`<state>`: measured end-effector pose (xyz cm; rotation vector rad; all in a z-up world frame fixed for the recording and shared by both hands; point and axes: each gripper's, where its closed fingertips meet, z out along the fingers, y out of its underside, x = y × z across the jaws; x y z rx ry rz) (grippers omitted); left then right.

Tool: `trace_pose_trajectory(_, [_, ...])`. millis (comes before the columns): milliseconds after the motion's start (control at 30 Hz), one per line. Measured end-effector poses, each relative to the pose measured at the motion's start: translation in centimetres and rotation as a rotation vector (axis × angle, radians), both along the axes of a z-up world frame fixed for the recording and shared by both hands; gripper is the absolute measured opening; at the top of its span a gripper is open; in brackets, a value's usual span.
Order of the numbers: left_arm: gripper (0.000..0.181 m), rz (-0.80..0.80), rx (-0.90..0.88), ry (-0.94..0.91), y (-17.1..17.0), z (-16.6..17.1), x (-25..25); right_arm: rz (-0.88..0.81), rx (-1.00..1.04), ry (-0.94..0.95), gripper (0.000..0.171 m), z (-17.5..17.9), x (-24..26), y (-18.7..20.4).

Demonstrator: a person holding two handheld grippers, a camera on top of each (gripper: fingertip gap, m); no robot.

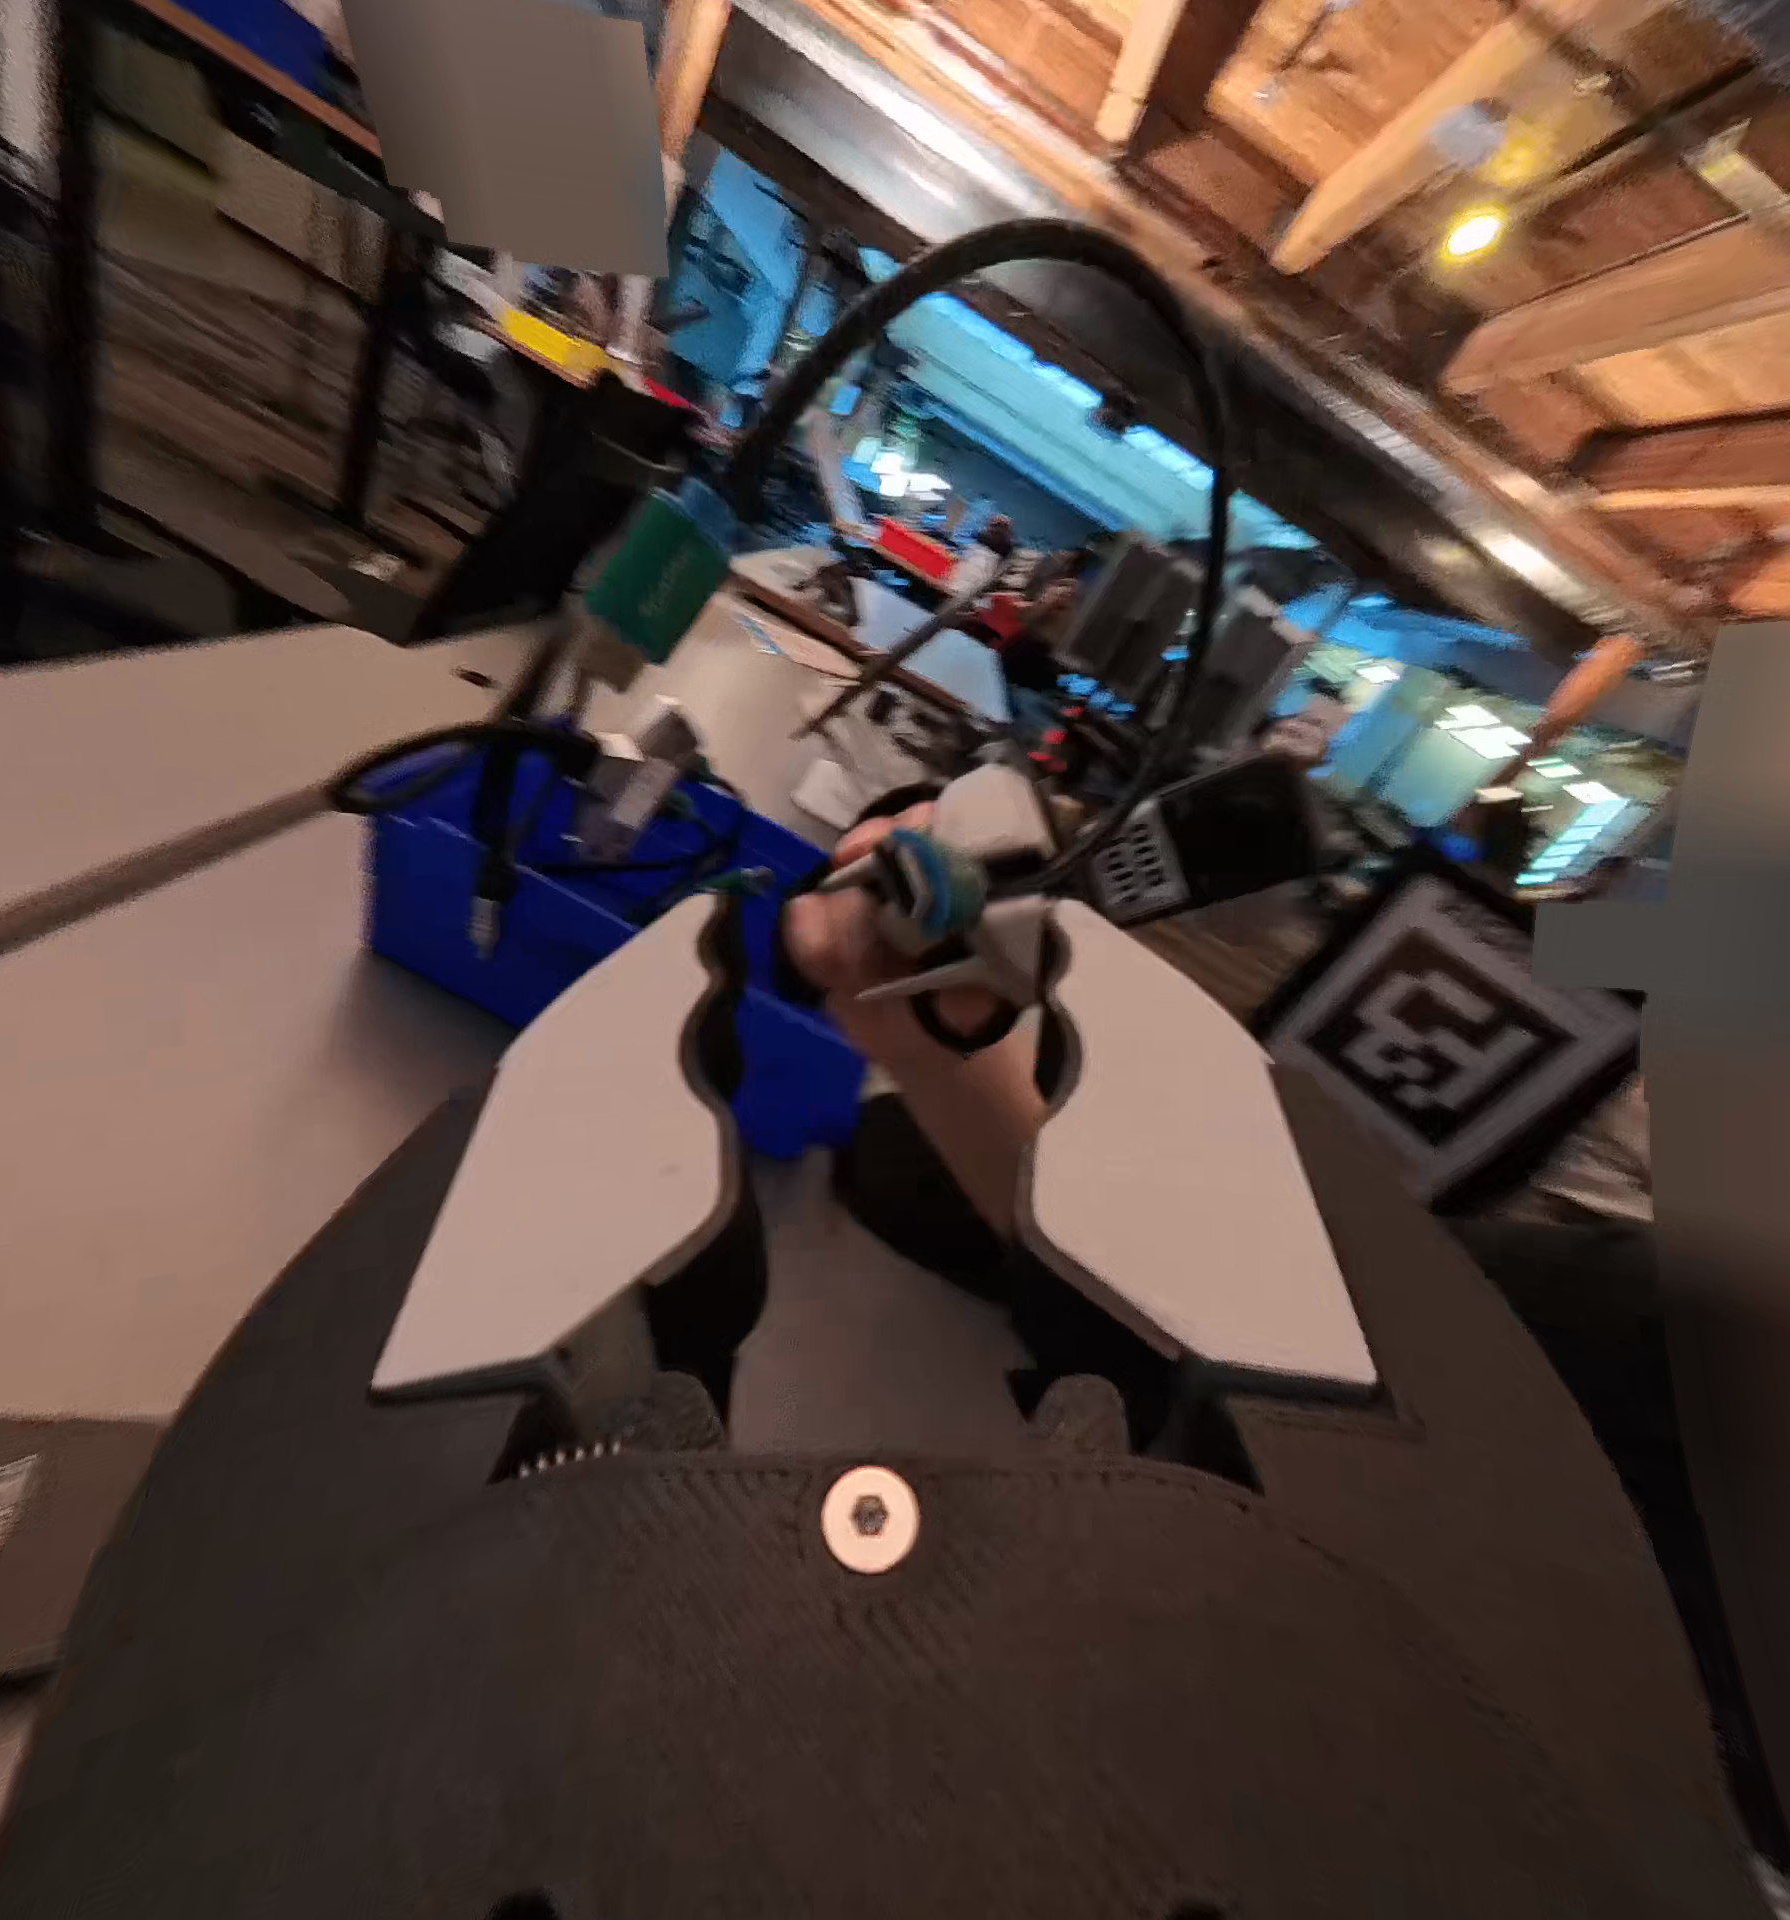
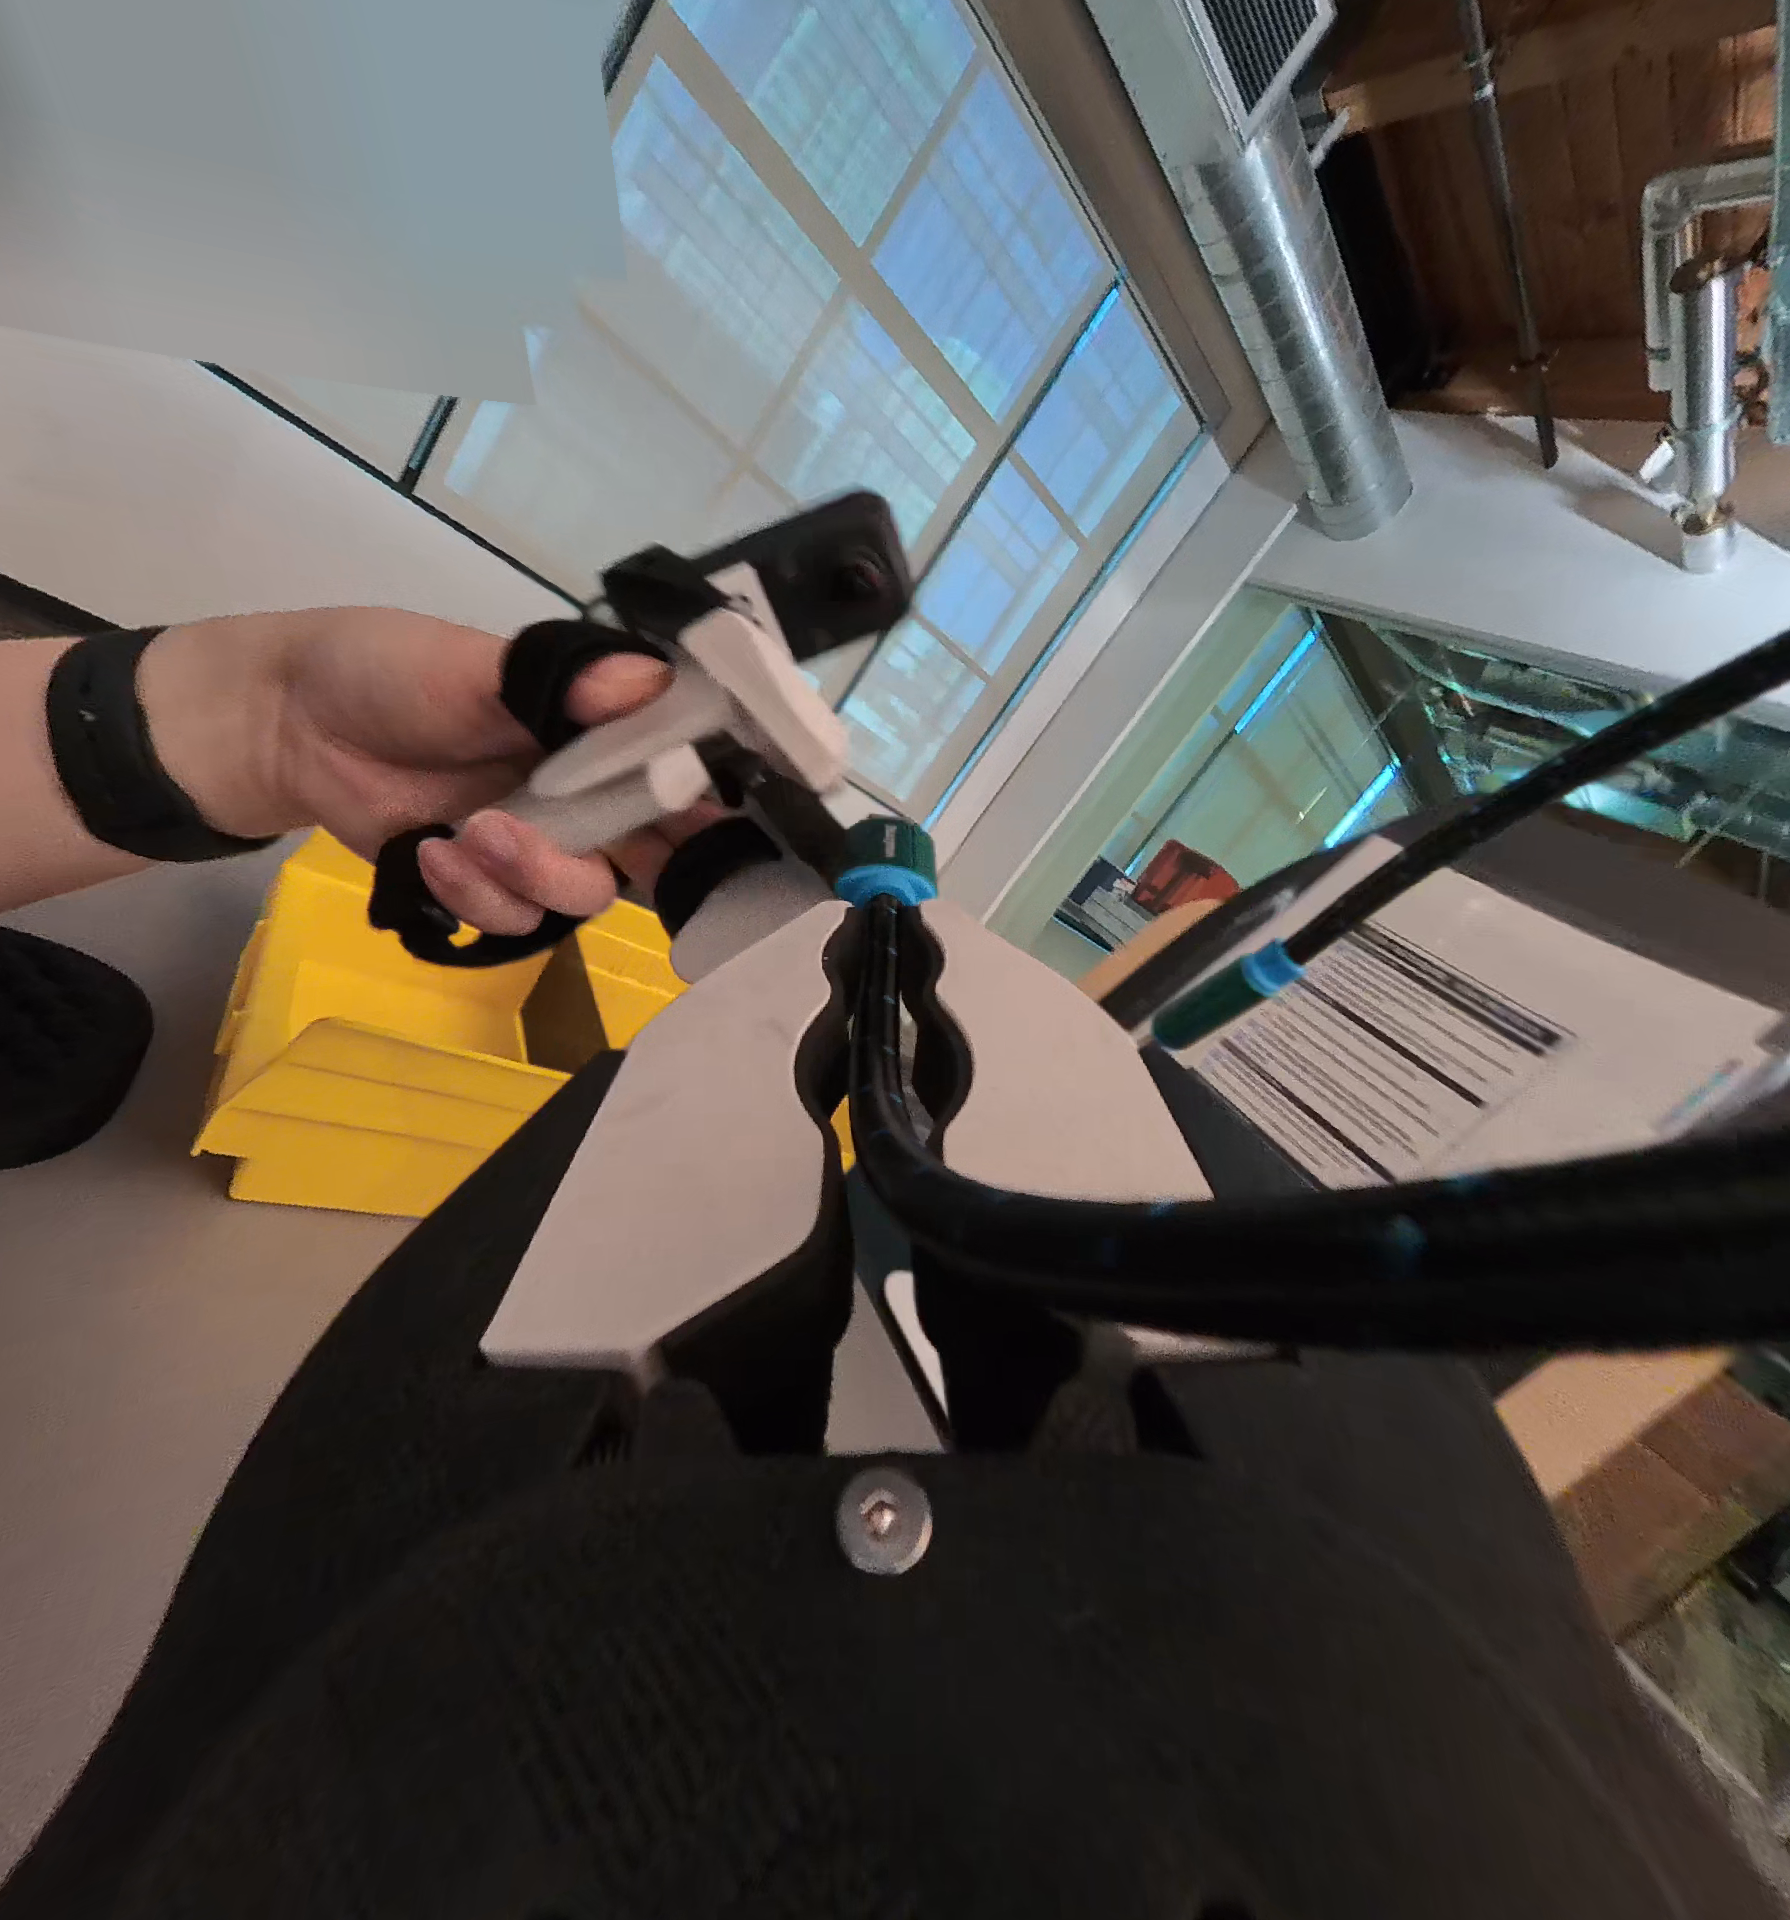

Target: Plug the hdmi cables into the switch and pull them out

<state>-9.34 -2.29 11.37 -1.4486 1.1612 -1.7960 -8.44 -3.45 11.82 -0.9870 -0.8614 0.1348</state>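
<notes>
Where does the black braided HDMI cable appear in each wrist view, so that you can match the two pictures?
Left wrist view: the black braided HDMI cable arches across the upper centre, then drops to the far right gripper at centre.
Right wrist view: the cable is clamped at centre in the right gripper, then sweeps off to the right.
Shared landmark: the green collar with blue ring at that gripper's tips.

R claw (image 2: 883,971) clamped on HDMI cable (image 2: 1286,1262)
</notes>
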Motion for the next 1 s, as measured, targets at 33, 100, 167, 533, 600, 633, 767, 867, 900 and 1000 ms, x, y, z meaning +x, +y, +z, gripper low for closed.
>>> trace_pose_trajectory(33, [0.057, 0.06, 0.059, 0.02, 0.8, -0.2, -0.2, -0.021, -0.005, 0.011, 0.008, 0.5, 1.0, 0.0])
trace_pose_trajectory(100, [0.057, 0.176, 0.196, 0.11, 2.3, -1.2, -0.8, -0.062, 0.002, 0.033, 0.008, 1.8, 3.2, -0.3])
trace_pose_trajectory(167, [0.063, 0.267, 0.309, 0.249, 3.7, -3.3, -0.9, -0.088, 0.011, 0.064, 0.008, 3.1, 5.1, -0.9])
trace_pose_trajectory(533, [0.09, 0.468, 0.374, 0.734, 8.8, -13.6, 1.0, -0.11, 0.077, 0.074, 0.008, 7.3, 8.6, -5.1])
trace_pose_trajectory(600, [0.089, 0.424, 0.413, 0.798, 8.6, -15.0, 2.0, -0.088, 0.077, 0.07, 0.008, 7.7, 8.6, -5.8])
trace_pose_trajectory(633, [0.088, 0.36, 0.435, 0.82, 8.3, -15.6, 2.8, -0.086, 0.08, 0.066, 0.008, 7.8, 8.7, -6.0])
trace_pose_trajectory(767, [0.091, 0.012, 0.607, 0.978, 8.4, -18.3, 4.3, -0.071, 0.069, 0.113, 0.008, 8.5, 9.6, -6.5])
trace_pose_trajectory(867, [0.09, -0.06, 0.642, 1.108, 10.6, -20.7, 3.9, -0.075, 0.078, 0.137, 0.008, 8.9, 10.6, -6.8])
trace_pose_trajectory(900, [0.087, -0.074, 0.615, 1.134, 10.9, -21.6, 3.8, -0.076, 0.082, 0.145, 0.008, 9.0, 11.0, -6.9])
trace_pose_trajectory(1000, [0.088, -0.135, 0.632, 1.238, 11.8, -24.3, 2.8, -0.065, 0.086, 0.166, 0.008, 9.1, 11.7, -7.0])
